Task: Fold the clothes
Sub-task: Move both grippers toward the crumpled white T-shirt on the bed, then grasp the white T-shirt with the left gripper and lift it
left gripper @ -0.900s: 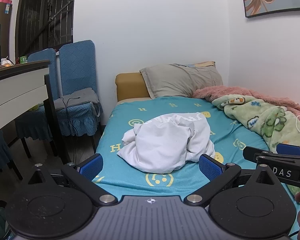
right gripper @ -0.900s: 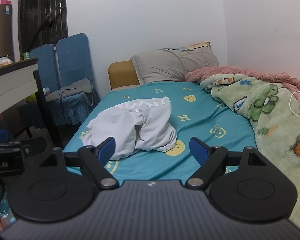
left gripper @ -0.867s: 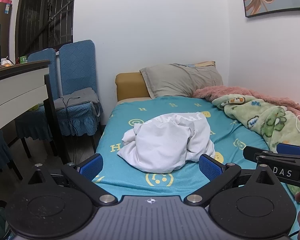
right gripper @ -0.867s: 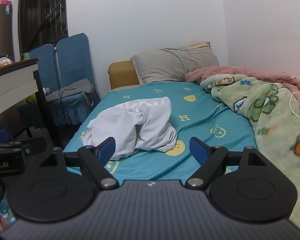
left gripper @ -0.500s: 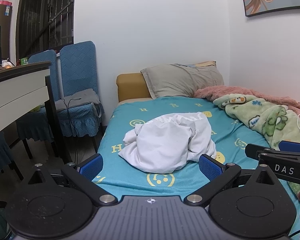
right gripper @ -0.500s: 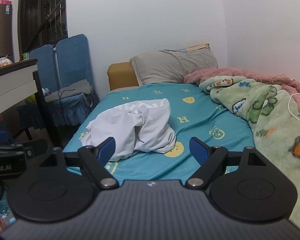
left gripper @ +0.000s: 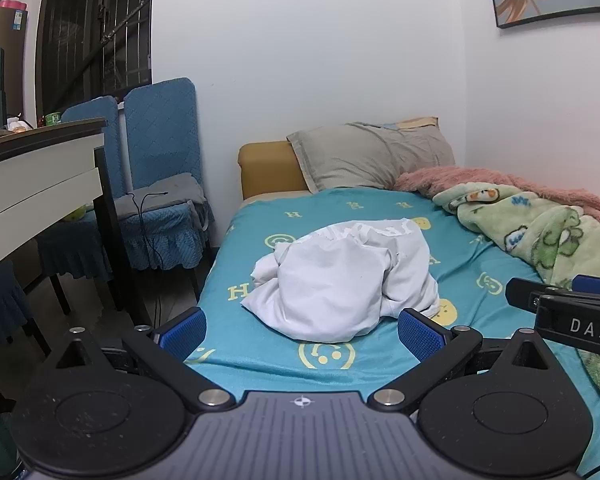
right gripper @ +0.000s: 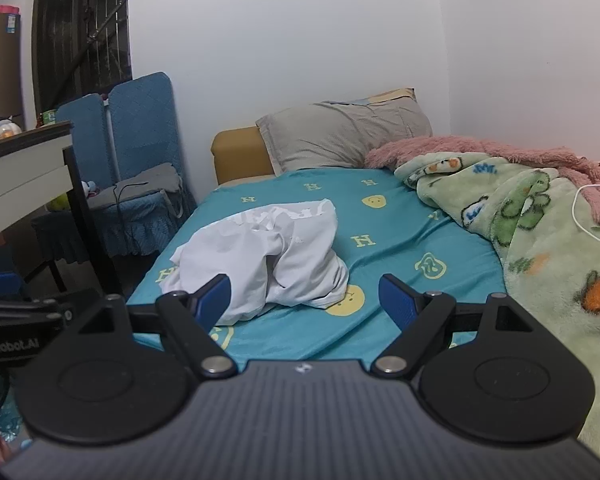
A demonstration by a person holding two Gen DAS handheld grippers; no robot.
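Teal smiley-print bed sheet (left gripper: 380, 208) is seen ahead of both grippers. Crumpled white cotton garment (left gripper: 340, 280) is heaped unfolded just beyond the fingers. Left gripper (left gripper: 300, 330) and right gripper (right gripper: 304, 298) are held wide, empty, presumably for framing it.

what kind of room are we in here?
Most likely a home bedroom: a bed with a grey pillow and fleece blanket, and a crumpled white garment on the sheet.

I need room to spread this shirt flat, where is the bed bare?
Bare teal sheet lies between the crumpled white garment and the green blanket, and up toward the grey pillow. The bed's right side is crowded with blankets.
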